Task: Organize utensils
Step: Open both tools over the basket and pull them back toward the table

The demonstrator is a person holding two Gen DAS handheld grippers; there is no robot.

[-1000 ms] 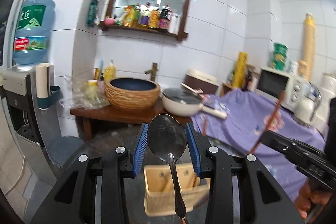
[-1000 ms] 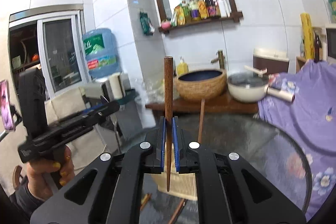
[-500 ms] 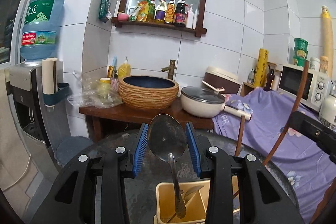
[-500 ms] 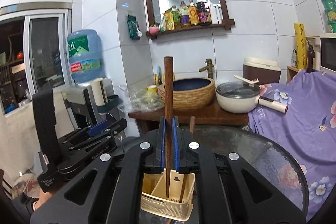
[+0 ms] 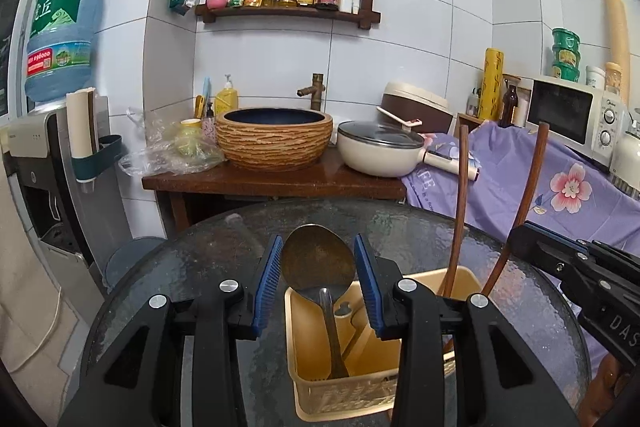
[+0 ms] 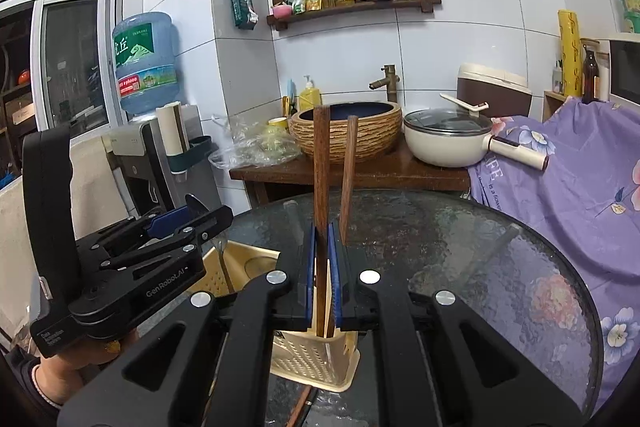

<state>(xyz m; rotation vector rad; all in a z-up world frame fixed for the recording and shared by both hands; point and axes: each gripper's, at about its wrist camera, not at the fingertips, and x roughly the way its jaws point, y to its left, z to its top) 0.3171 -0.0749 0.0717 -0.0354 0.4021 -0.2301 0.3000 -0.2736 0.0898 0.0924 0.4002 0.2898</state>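
Blue ribbed pads of our left gripper [image 5: 318, 281] stand part-way apart in the left wrist view and press on both edges of a metal spoon [image 5: 319, 259], bowl up and handle hanging down into the yellow plastic basket [image 5: 340, 397] on the round glass table [image 5: 192, 259]. The spoon's bowl looks dull and tarnished; its handle tip ends low inside the basket, though we cannot tell whether it touches the bottom. To the right, two dark wooden chopsticks rise from the basket's far corner: one loose chopstick [image 5: 458, 211], and the held chopstick [image 5: 530, 187] passing behind the right gripper, which is cut off by the frame edge. In the right wrist view, our right gripper [image 6: 321, 275] is closed tight on the held chopstick [image 6: 321, 167], which stands upright with its lower end inside the basket [image 6: 308, 359]. The loose chopstick [image 6: 349, 179] leans just beside it. The basket's interior is hidden by the gripper body, and the left gripper [image 6: 188, 223] blocks the basket's left part.
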